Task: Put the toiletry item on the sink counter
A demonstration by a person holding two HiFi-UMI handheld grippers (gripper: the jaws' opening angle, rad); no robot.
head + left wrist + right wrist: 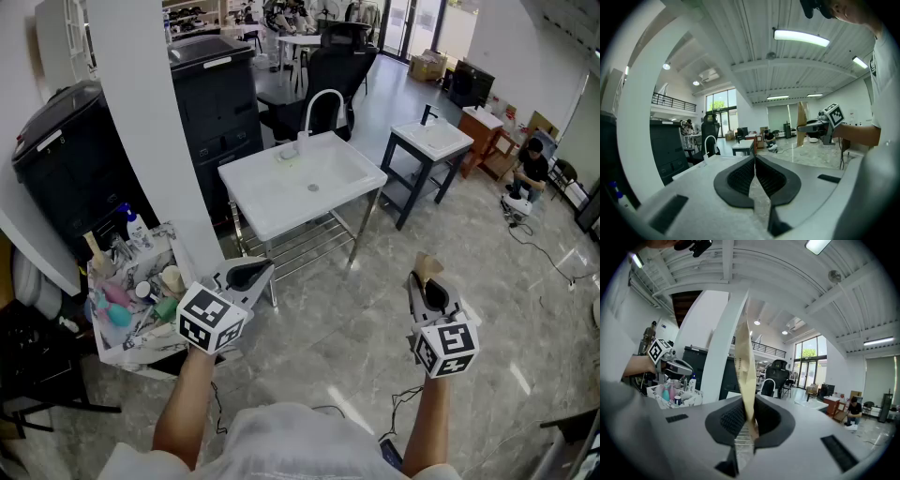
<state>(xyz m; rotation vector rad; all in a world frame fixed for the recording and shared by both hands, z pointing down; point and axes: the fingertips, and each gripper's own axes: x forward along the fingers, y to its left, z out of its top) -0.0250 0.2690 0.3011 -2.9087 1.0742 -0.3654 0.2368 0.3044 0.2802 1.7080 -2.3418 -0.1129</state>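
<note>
A flat tan packet (pixel 427 265) stands upright between the jaws of my right gripper (pixel 430 284), which is shut on it over the floor, to the right of and in front of the white sink counter (pixel 267 197). In the right gripper view the packet (pixel 743 357) rises from the pads of the right gripper (pixel 749 417). My left gripper (pixel 249 275) is shut and empty, beside the basket of toiletries (pixel 120 349). Its pads meet in the left gripper view at the left gripper (pixel 754 161). The counter top holds only its curved faucet (pixel 323 98).
A white column (pixel 150 131) rises left of the sink, with black bins (pixel 70 159) and a dark cabinet (pixel 216 94) around it. A second, dark-legged sink (pixel 433 139) stands at the right. A person (pixel 532 169) sits on the floor far right. Cables lie on the marble floor.
</note>
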